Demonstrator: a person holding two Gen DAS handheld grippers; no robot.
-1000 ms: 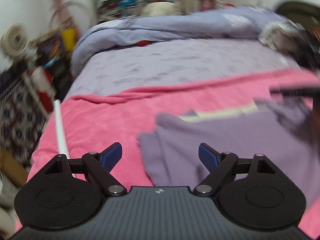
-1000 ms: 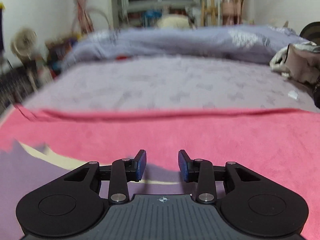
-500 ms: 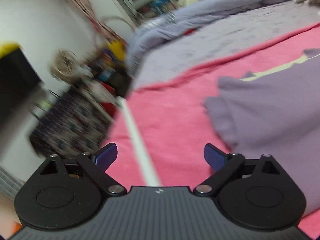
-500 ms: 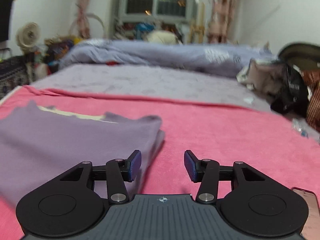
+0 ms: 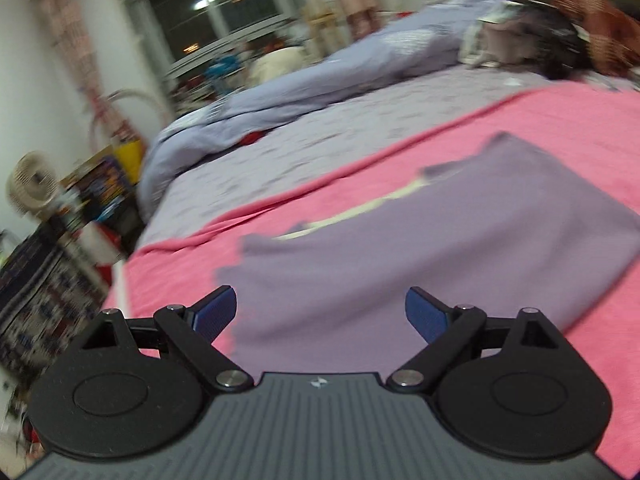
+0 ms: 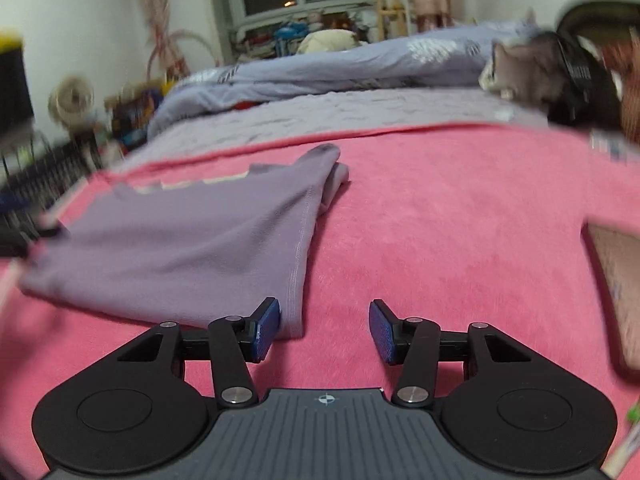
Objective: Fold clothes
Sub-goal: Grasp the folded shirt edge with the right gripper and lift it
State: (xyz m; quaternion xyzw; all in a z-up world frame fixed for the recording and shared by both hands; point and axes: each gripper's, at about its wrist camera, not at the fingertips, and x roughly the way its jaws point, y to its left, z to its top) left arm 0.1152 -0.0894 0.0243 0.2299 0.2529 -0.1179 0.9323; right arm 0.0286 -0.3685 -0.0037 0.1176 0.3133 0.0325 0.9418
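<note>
A purple garment [image 5: 420,248] with a pale yellow stripe lies folded flat on a pink blanket [image 5: 580,128] on the bed. It also shows in the right wrist view [image 6: 192,240], left of centre. My left gripper [image 5: 320,312] is open and empty, just above the garment's near left part. My right gripper [image 6: 324,330] is open and empty, over the pink blanket [image 6: 460,220] beside the garment's near right corner; its left finger [image 6: 266,328] is at the hem.
A lilac sheet [image 5: 320,136] and a bunched blue duvet [image 6: 340,64] lie beyond the blanket. A pile of clothes [image 6: 560,76] sits far right. A flat brown object [image 6: 616,280] lies on the blanket at right. Clutter and a fan [image 5: 32,184] stand left of the bed.
Both grippers pulled back from the garment and stayed open. The left view swung out over the bed's left edge, then back over the garment. The garment lies still.
</note>
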